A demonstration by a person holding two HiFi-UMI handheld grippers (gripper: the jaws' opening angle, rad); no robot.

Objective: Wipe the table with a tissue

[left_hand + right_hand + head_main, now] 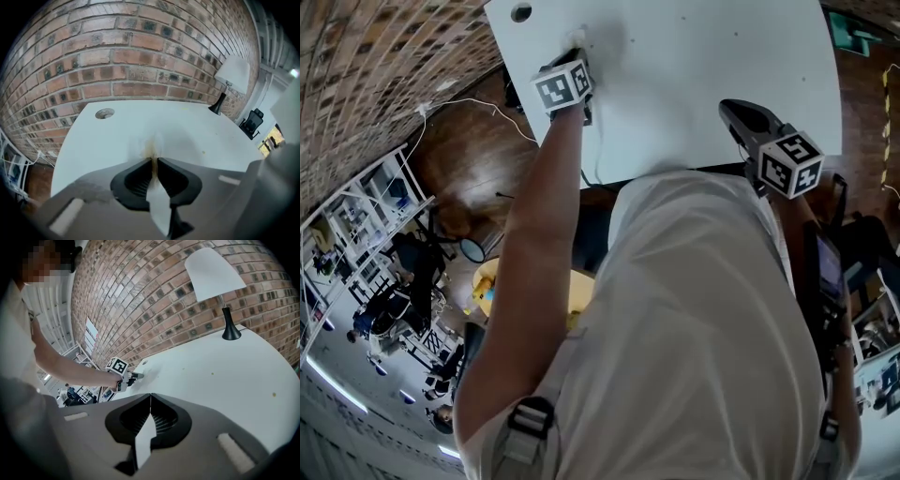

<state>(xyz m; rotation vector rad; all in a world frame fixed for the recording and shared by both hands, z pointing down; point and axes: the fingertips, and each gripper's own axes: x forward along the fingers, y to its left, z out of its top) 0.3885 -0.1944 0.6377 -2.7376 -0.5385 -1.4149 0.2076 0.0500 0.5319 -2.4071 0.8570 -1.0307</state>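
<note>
Most of the table seems left to wipe; the tissue works its far-left corner.
Left gripper [153, 161] is clamped on the crumpled tissue [151, 144] (a brownish smear shows right at the jaw tips) and presses it onto the white table [103, 140], near the round cable hole [104, 113]. Right gripper [150, 395] hovers over the table's near right edge, jaws together and empty. Small specks [212, 373] dot the top toward the lamp [213, 273], so that stretch likely awaits wiping.
</note>
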